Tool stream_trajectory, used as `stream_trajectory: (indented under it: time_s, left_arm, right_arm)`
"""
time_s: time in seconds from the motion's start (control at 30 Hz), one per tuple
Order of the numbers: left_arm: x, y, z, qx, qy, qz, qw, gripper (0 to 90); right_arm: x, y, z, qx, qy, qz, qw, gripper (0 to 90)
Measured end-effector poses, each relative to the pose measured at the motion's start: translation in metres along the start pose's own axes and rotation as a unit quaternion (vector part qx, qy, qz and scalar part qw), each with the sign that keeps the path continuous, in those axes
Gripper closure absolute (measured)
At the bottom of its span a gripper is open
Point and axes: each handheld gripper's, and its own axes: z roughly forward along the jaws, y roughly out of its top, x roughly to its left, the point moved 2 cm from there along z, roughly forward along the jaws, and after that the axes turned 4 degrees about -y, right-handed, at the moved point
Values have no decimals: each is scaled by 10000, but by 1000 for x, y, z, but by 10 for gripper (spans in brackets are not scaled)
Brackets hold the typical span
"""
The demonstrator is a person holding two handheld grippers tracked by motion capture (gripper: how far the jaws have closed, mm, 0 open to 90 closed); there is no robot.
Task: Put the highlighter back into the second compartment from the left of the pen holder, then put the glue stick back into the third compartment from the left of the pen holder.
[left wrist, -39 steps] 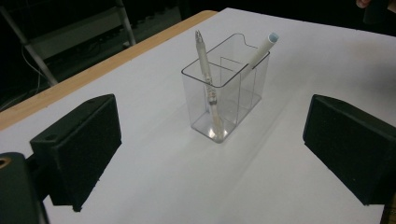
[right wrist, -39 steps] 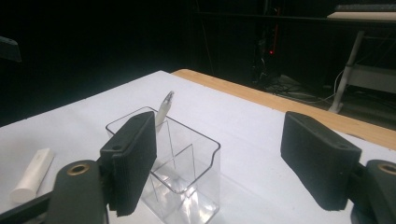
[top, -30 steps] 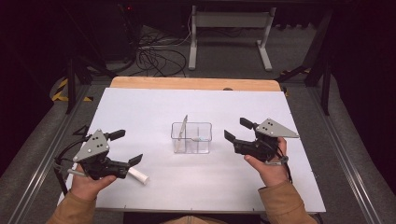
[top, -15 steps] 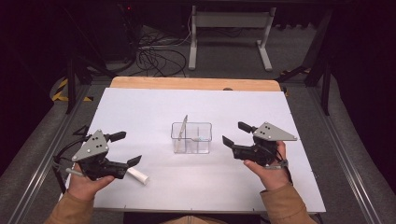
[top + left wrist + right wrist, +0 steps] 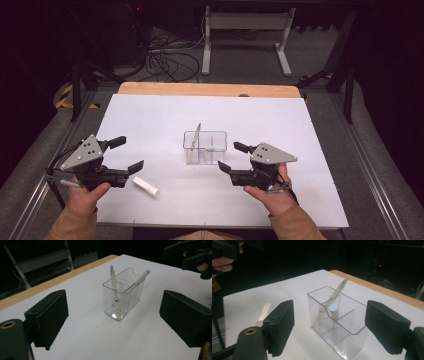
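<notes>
A clear plastic organizer box [image 5: 205, 147] stands at the middle of the white table top. A silver pen [image 5: 197, 135] leans in its left compartment, and a white marker with a pale blue cap [image 5: 212, 148] stands in another. A short white cylinder [image 5: 145, 186] lies flat left of the box. My left gripper [image 5: 130, 153] hovers open beside the cylinder, aimed at the box [image 5: 123, 293], nothing between its jaws. My right gripper [image 5: 228, 156] is open just right of the box [image 5: 337, 322], apart from it. The right gripper view shows the marker's cap [image 5: 333, 308] and the pen [image 5: 337, 293].
The table [image 5: 310, 200] has a wooden strip [image 5: 210, 89] along its far edge. Beyond it are a metal stand [image 5: 245, 35] and cables [image 5: 165, 60] on the floor. Metal rails run along both sides.
My right gripper has moved left and slightly nearer the person, closing in on the box's right side. The left gripper has stayed in place.
</notes>
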Motion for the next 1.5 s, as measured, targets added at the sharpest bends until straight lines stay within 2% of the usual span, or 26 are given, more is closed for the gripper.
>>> stream_trajectory:
  time_s: [0.17, 0.37, 0.67, 0.87, 1.27, 1.5]
  left_arm:
    - [1, 1, -3, -64, 75, 7, 10000, 93]
    - [2, 2, -5, -125, 128, -8, 9998, 94]
    - [1, 2, -7, -128, 174, 24, 9998, 96]
    - [2, 2, -8, -158, 196, 10, 9997, 95]
    - [2, 3, -9, -158, 232, 29, 9996, 95]
    - [2, 3, -10, -166, 239, 62, 9996, 95]
  right_arm:
    - [15, 1, 8, 13, 178, -65, 9998, 239]
    - [26, 1, 17, 33, 356, -106, 9993, 239]
    - [49, 2, 35, 74, 676, -266, 9973, 239]
    - [61, 0, 49, 116, 850, -269, 9960, 240]
    - [89, -13, 82, 389, 1245, -300, 9910, 243]
    - [99, -19, 96, 480, 1372, -289, 9890, 247]
